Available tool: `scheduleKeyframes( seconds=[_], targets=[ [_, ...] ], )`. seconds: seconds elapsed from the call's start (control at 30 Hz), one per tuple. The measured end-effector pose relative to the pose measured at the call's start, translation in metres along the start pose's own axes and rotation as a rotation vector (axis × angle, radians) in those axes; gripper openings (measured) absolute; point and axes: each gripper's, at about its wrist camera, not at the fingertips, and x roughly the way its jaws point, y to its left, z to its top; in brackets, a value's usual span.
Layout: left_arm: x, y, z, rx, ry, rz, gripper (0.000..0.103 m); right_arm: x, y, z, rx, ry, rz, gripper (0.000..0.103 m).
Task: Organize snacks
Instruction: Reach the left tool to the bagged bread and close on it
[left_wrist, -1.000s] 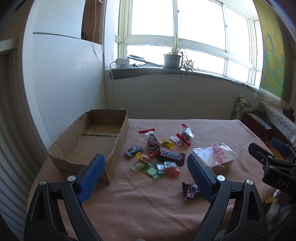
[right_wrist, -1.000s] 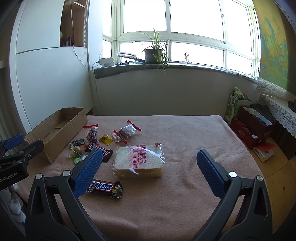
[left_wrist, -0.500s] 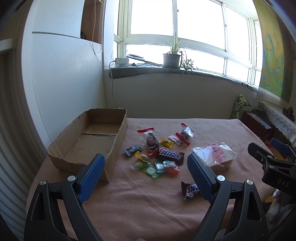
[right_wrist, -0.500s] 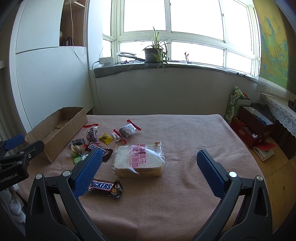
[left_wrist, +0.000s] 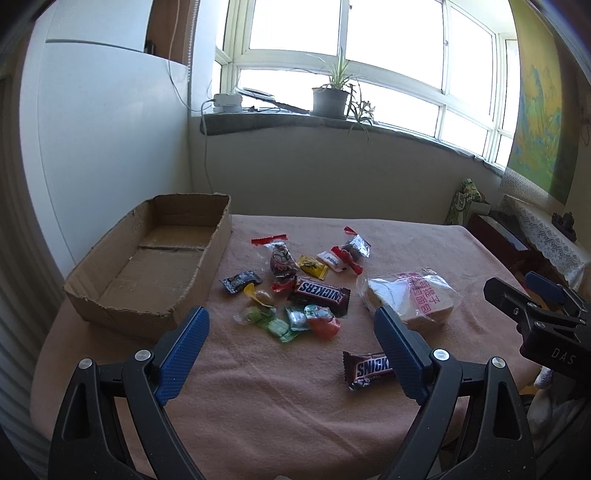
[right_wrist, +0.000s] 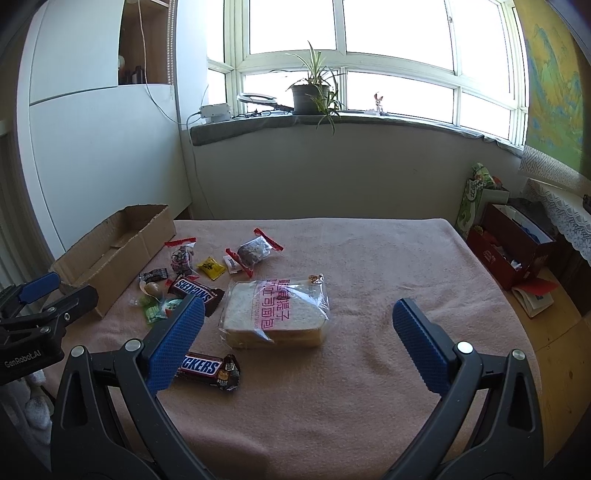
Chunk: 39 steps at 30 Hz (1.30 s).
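Progress: nothing sorted yet, as I judge it. The cardboard box (left_wrist: 147, 266) ahead and to the left of my left gripper (left_wrist: 291, 332) holds nothing I can see; every snack lies loose on the cloth-covered table (right_wrist: 369, 387).

My left gripper: jaws spread wide, nothing between them, held above the near table edge. My right gripper (right_wrist: 299, 325): likewise wide apart and empty, hovering short of the bread.

Stock, largest first, placed from my grippers:

1. Cardboard box, one. Open-topped, far left of the pile.
2. Bagged sliced bread (right_wrist: 275, 314), one. Straight ahead of my right gripper, between its fingers in that view; right of the left gripper's right finger.
3. Snickers bars, two. One Snickers in the pile (left_wrist: 319, 291), ahead of my left gripper; one near Snickers (left_wrist: 367, 369) lying apart, just beside that gripper's right finger and partly hidden by it.
4. Clear twist-end packs with red ends (left_wrist: 280, 258), two: dark contents, at the far side of the pile.
5. Yellow sachet (left_wrist: 313, 266), one; black sachet (left_wrist: 240, 280), one; small white pack (left_wrist: 328, 258), one.
6. Small wrapped sweets (left_wrist: 291, 319), a cluster nearest my left gripper: green, red and yellow wrappers, roughly six, overlapping too much for a sure count.

Left to do: all of it into the box.
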Motion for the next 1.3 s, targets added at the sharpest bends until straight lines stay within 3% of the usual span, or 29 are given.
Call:
scheduleKeyframes(
  seconds=[0.1,0.2,0.47,0.57,0.67,0.77,0.87,0.97,1.07,1.3],
  targets=[
    [0.017,-0.002,-0.004,-0.022,0.065,-0.075,0.090,0.013,-0.017,0.000,0.055,0.065,0.079,0.103],
    [0.032,-0.005,-0.005,-0.038,0.131,-0.151,0.079,0.031,-0.040,-0.001,0.124,0.142,0.161,0.103],
    [0.066,-0.015,0.005,-0.128,0.281,-0.365,0.075,0.085,-0.072,0.000,0.257,0.313,0.352,0.099],
    [0.082,-0.020,0.007,-0.164,0.332,-0.418,0.069,0.105,-0.079,0.001,0.290,0.355,0.371,0.098],
    [0.090,-0.031,0.009,-0.152,0.342,-0.433,0.066,0.124,-0.080,0.003,0.316,0.402,0.410,0.098],
    [0.100,-0.042,0.010,-0.137,0.360,-0.452,0.064,0.142,-0.078,0.002,0.327,0.461,0.425,0.090],
    [0.110,-0.053,0.011,-0.099,0.381,-0.456,0.056,0.153,-0.075,0.001,0.336,0.514,0.446,0.087],
    [0.117,-0.060,0.009,-0.080,0.401,-0.463,0.054,0.158,-0.070,0.003,0.322,0.533,0.448,0.084],
    [0.125,-0.065,0.008,-0.061,0.424,-0.467,0.047,0.163,-0.066,0.004,0.301,0.553,0.439,0.075],
    [0.125,-0.068,0.010,-0.029,0.402,-0.459,0.046,0.160,-0.062,0.003,0.253,0.564,0.396,0.064]
  ],
)
